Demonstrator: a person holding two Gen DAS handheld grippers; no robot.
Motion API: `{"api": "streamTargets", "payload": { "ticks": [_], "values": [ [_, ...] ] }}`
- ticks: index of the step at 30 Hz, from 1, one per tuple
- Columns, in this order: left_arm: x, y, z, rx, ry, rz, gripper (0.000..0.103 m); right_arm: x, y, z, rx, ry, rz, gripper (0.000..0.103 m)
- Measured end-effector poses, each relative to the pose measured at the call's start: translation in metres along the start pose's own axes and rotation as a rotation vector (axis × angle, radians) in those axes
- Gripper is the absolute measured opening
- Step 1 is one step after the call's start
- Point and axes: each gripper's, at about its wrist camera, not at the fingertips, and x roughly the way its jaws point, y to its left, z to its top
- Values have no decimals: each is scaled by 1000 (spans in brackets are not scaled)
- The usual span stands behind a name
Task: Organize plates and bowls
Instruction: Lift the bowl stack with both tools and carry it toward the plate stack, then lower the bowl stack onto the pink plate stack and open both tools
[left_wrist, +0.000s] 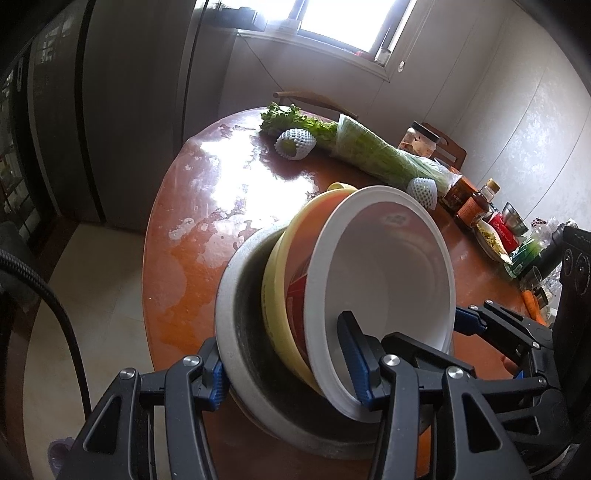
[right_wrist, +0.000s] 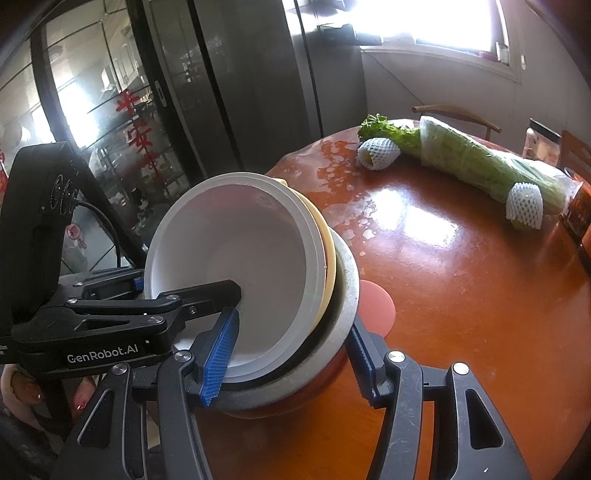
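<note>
A nested stack of three bowls is held tilted over the near edge of the brown round table (left_wrist: 207, 229): a white bowl (left_wrist: 391, 280) inside a yellow bowl (left_wrist: 284, 291) inside a grey bowl (left_wrist: 229, 325). My left gripper (left_wrist: 288, 365) is shut across the stack, one finger outside the grey rim, the other inside the white bowl. My right gripper (right_wrist: 291, 354) also spans the stack (right_wrist: 236, 269), one finger inside the white bowl, the other outside the grey bowl (right_wrist: 347, 280). The left gripper (right_wrist: 184, 291) shows in the right wrist view too.
Bagged celery (left_wrist: 369, 151) and two foam-netted fruits (left_wrist: 293, 142) lie at the table's far side. Jars, bottles and packets (left_wrist: 480, 206) crowd the right edge. A fridge (left_wrist: 129, 110) stands left; chairs stand behind the table.
</note>
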Motion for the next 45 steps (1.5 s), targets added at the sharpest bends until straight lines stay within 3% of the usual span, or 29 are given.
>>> {"api": "streamTargets", "payload": {
  "ticks": [19, 24, 35, 45],
  "values": [
    [-8, 3, -4, -1, -21, 34, 55, -2, 5, -1, -22, -2, -29, 60],
    [-12, 5, -4, -11, -31, 36, 58, -8, 10, -1, -54, -39, -60, 61],
    [-9, 7, -4, -21, -30, 52, 59, 0, -2, 0, -3, -17, -90, 74],
    [-18, 9, -9, 13, -52, 120, 59, 14, -2, 0, 36, 26, -6, 76]
  ]
}}
